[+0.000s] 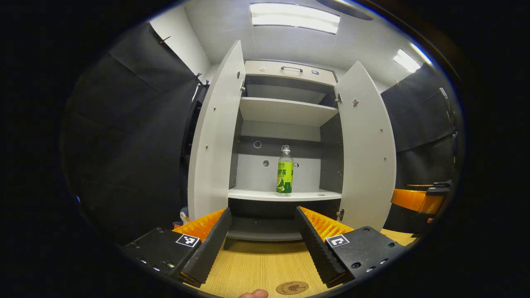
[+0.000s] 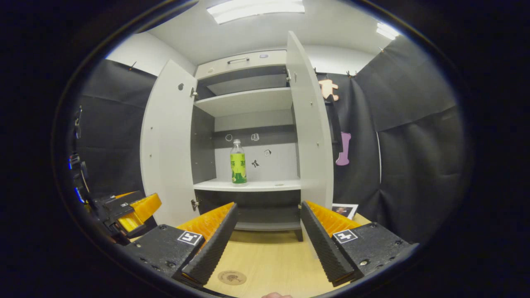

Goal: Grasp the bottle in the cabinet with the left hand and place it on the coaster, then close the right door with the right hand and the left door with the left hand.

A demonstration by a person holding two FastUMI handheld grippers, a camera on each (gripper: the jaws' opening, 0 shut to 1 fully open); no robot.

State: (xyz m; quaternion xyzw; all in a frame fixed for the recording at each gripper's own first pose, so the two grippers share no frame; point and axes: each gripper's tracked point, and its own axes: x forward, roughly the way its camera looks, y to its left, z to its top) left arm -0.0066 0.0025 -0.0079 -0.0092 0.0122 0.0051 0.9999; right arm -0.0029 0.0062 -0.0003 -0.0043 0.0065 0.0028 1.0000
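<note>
A clear bottle (image 1: 285, 170) with a green label stands upright on the cabinet's middle shelf (image 1: 285, 194); the right gripper view has the bottle (image 2: 238, 162) left of centre on that shelf (image 2: 265, 185). Both cabinet doors stand wide open: left door (image 1: 215, 132), right door (image 1: 366, 153). A round brown coaster (image 1: 292, 287) lies on the wooden table near the front edge, and the coaster (image 2: 232, 277) sits low in the right gripper view too. My left gripper (image 1: 261, 244) is open, well short of the cabinet. My right gripper (image 2: 269, 242) is open as well, holding nothing.
The other gripper (image 1: 422, 198) hovers at the far right of the left gripper view and appears as the left one (image 2: 124, 211) at the left of the right gripper view. A small photo card (image 2: 344, 210) leans by the right door. A fingertip (image 1: 253, 294) pokes in at the bottom.
</note>
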